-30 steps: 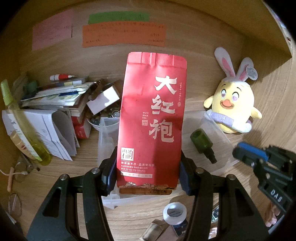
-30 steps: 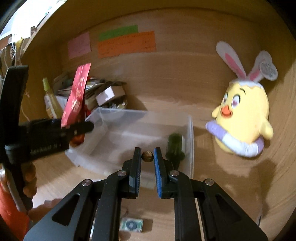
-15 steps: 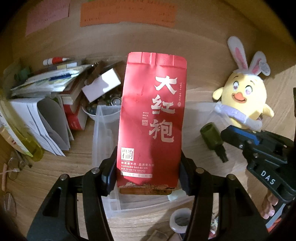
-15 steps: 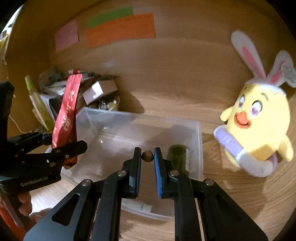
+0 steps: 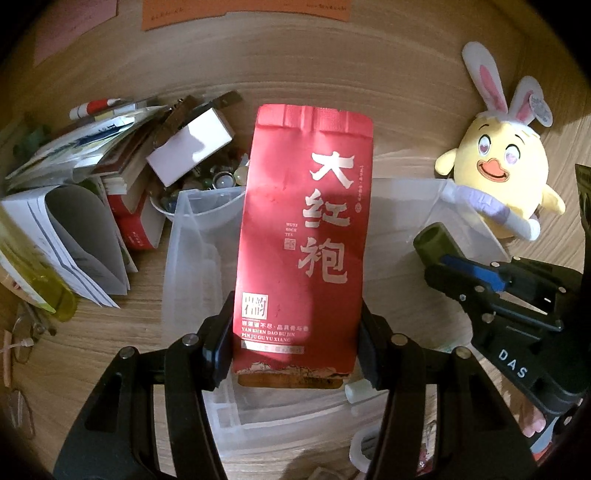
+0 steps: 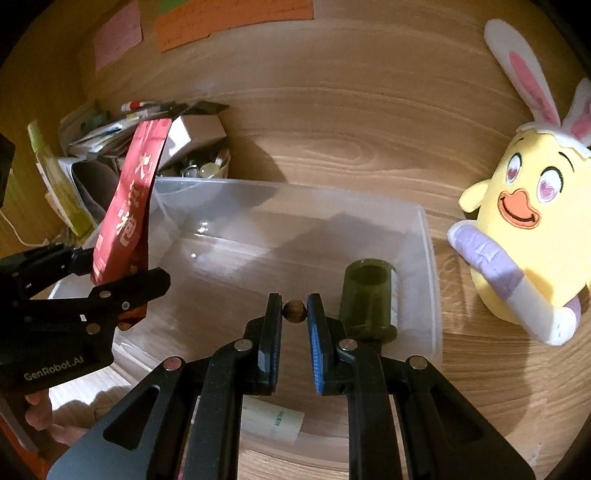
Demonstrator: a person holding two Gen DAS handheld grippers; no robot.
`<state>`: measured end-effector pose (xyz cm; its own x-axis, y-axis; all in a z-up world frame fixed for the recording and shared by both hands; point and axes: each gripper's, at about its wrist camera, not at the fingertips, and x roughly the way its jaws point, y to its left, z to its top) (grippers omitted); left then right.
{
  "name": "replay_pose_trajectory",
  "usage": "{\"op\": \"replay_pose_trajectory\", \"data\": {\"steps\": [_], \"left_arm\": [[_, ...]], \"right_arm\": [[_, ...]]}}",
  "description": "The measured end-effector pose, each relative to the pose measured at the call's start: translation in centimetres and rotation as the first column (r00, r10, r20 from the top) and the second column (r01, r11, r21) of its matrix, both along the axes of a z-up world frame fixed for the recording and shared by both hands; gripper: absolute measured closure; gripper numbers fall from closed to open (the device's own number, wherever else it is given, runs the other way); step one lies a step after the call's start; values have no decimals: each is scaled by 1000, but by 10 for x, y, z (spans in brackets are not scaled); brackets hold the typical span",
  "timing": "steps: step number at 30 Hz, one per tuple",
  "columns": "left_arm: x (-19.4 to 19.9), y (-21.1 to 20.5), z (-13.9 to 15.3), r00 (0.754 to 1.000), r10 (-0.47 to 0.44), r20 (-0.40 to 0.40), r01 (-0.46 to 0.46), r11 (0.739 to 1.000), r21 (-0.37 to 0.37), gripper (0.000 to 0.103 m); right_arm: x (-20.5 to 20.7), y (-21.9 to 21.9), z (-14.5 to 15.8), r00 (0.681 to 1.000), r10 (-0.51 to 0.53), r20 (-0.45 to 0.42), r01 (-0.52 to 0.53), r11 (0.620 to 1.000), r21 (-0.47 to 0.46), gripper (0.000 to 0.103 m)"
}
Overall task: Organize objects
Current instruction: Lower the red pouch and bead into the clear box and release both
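Now that both your hands have sunk toward the clear bin [image 6: 424, 236], your left claw [image 5: 295, 354] clamps the red tea pouch [image 5: 306, 236] upright above its nine-o'clock end. Your right claw [image 6: 294, 312], nearly closed, pinches a small brown bead [image 6: 294, 311] over the middle, beside the green bottle [image 6: 367, 299] at three o'clock, so both drops look close.

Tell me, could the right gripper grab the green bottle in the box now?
Probably not yet. The right gripper is shut on a small brown bead, so its fingers are busy. The green bottle lies close beside them in the clear box, uncovered.

Yellow bunny-eared plush [image 6: 524, 236] stands right; orange note [image 5: 243, 11] on wall.
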<state>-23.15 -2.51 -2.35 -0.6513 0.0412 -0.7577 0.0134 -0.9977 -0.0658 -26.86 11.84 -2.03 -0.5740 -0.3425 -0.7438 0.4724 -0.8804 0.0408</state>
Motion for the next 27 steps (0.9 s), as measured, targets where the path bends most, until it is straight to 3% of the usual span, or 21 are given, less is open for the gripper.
{"op": "replay_pose_trajectory", "data": {"steps": [8, 16, 21, 27], "left_arm": [[-2, 4, 1, 1000, -14, 19, 14, 1000, 25, 48], [16, -1, 17, 1000, -18, -19, 18, 999, 30, 48], [29, -1, 26, 999, -16, -42, 17, 1000, 21, 42], [50, -8, 36, 997, -8, -77, 10, 1000, 27, 36]], "right_arm": [[1, -6, -3, 1000, -2, 5, 2, 1000, 24, 90], [3, -4, 1, 1000, -2, 10, 2, 1000, 21, 90], [7, 1, 10, 1000, -13, -3, 13, 1000, -1, 66], [23, 10, 32, 998, -23, -65, 22, 1000, -19, 52]]}}
